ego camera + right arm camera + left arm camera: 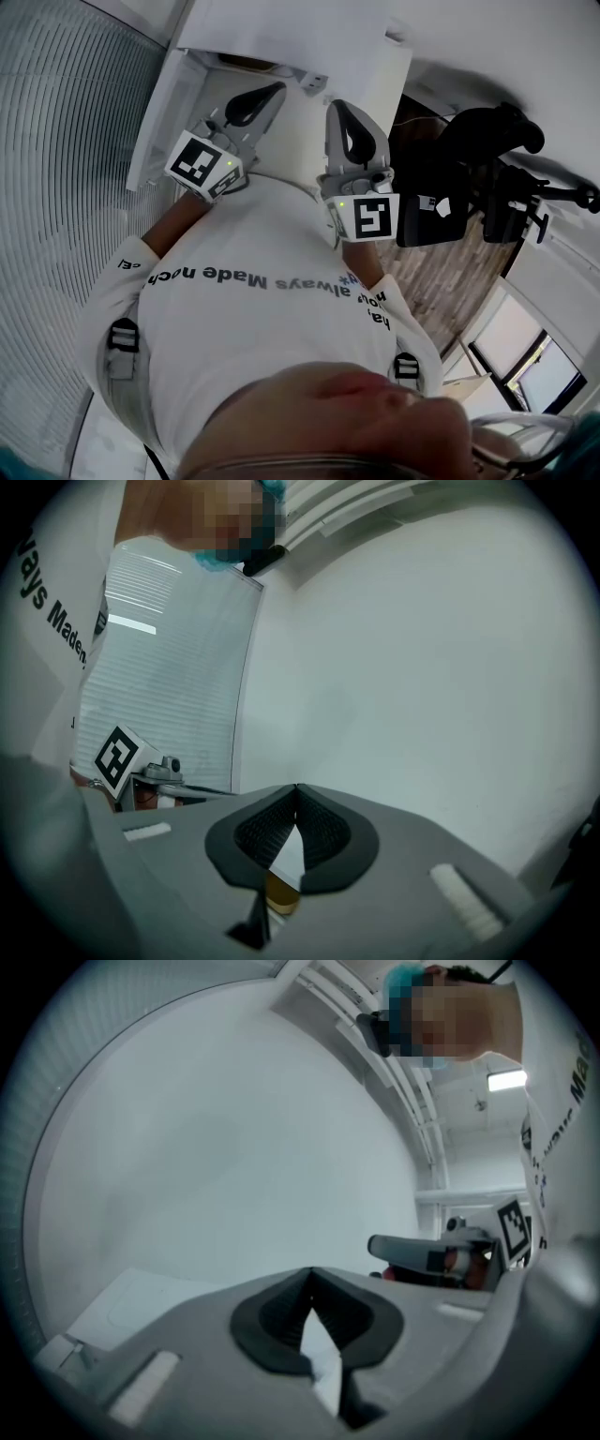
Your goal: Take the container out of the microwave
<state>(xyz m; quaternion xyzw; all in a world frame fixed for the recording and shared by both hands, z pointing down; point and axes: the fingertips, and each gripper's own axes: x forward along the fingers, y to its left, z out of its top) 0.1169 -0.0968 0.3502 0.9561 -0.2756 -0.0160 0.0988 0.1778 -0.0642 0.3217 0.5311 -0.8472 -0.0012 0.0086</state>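
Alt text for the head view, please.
Two grey handheld grippers, the left gripper and the right gripper, both shut and empty, are held side by side in front of a person's white printed shirt, pointing toward a white boxy unit.

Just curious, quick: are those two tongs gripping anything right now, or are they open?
Left tongs: closed, holding nothing.
Right tongs: closed, holding nothing.

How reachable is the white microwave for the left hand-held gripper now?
Probably yes: the left hand-held gripper points toward the microwave and nothing shows between them in the head view. Its jaws are shut, though.
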